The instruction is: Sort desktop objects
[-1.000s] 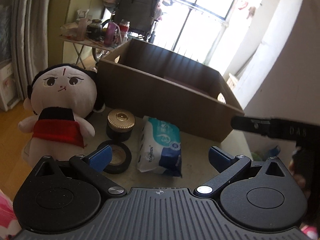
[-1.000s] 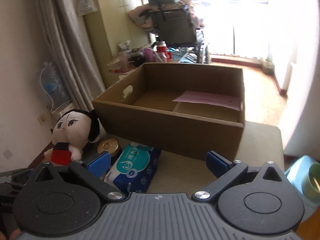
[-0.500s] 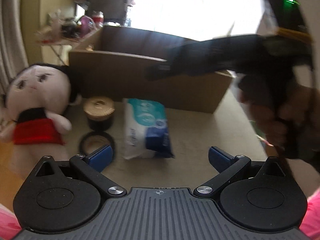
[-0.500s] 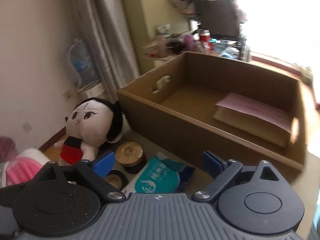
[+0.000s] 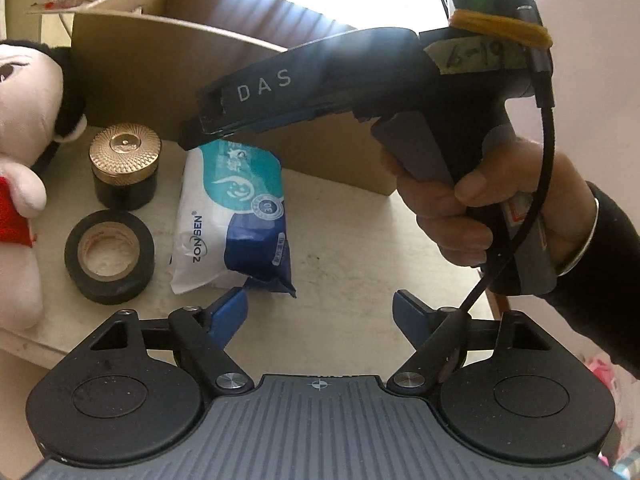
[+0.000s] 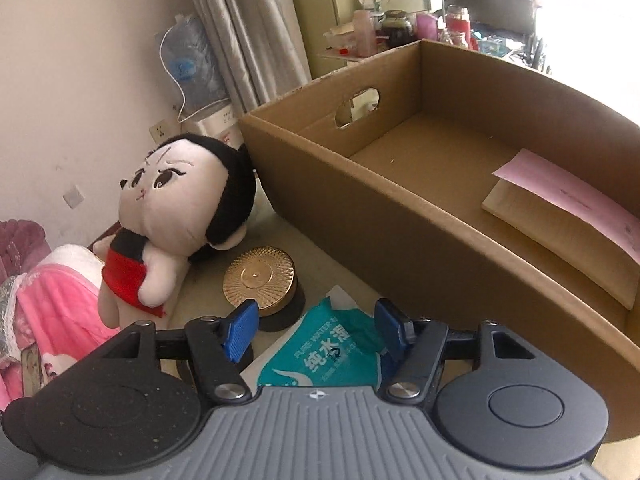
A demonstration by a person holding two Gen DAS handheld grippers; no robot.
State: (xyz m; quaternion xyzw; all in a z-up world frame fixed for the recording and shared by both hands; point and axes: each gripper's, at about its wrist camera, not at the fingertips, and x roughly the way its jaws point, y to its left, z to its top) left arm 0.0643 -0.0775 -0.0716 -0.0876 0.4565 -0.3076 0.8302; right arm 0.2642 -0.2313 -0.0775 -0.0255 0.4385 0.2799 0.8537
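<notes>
wipes pack [image 6: 324, 352] sits between closing right claw [image 6: 316, 326] jaws.

Against the far wall, pale grey curtains [image 6: 236, 32] beside a hanging clear plastic bag [image 6: 188, 66]; behind the box, a small side table [image 6: 344, 54] crowded with bottles and jars [image 6: 396, 30]; at lower left, a pink quilted fabric [image 6: 44, 300]; nearby, a white wall socket [image 6: 160, 131].

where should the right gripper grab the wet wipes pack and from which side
Across the narrow width of the wet wipes pack, coming down from above. It lies flat on the table, long and soft, so its long side edges give the pads something to pinch. The right gripper is already over its teal end, jaws closing.
</notes>
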